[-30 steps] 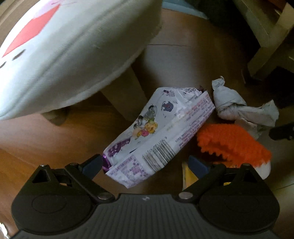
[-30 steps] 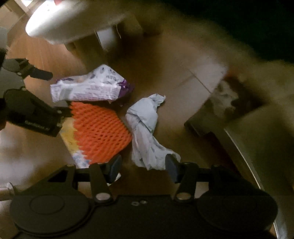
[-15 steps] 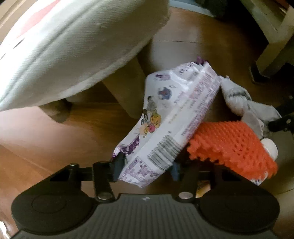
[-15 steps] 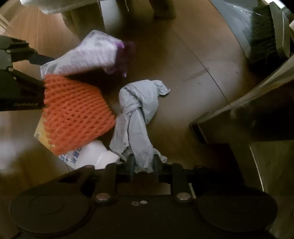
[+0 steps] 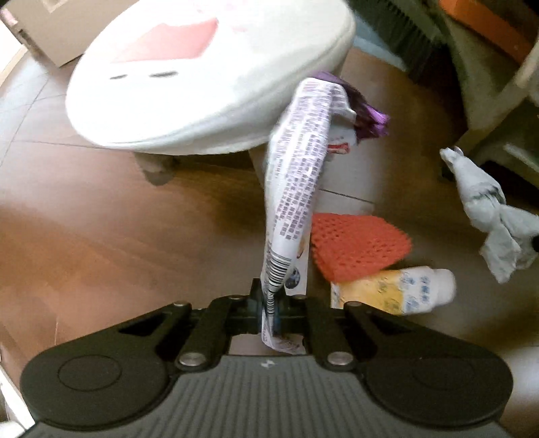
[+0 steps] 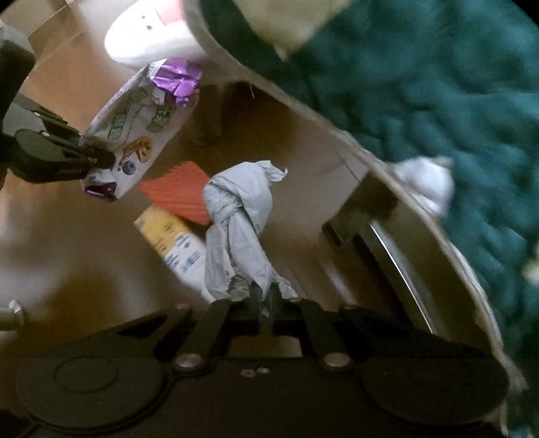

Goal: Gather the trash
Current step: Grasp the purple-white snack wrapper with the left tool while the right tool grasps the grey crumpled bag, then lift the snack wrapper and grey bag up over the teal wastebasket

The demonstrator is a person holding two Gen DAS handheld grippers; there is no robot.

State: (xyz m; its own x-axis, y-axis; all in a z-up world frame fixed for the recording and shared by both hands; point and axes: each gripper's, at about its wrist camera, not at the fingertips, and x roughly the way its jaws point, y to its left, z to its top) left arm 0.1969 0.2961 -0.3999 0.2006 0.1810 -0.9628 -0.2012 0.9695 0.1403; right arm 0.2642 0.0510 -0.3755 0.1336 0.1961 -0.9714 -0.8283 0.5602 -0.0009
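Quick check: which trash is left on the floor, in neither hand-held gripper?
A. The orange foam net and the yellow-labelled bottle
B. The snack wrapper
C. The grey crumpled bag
A: the orange foam net and bottle lie on the floor, while the left hand-held gripper pinches the snack wrapper and the right the grey bag.

Furniture and floor around the spot

A white stool cushion [image 5: 202, 77] with a pink patch fills the upper left of the left view, above the wooden floor [image 5: 101, 219]. A teal blanket [image 6: 421, 84], perhaps knitted, covers the upper right of the right view, with a cardboard box [image 5: 43, 30] in the top left corner.
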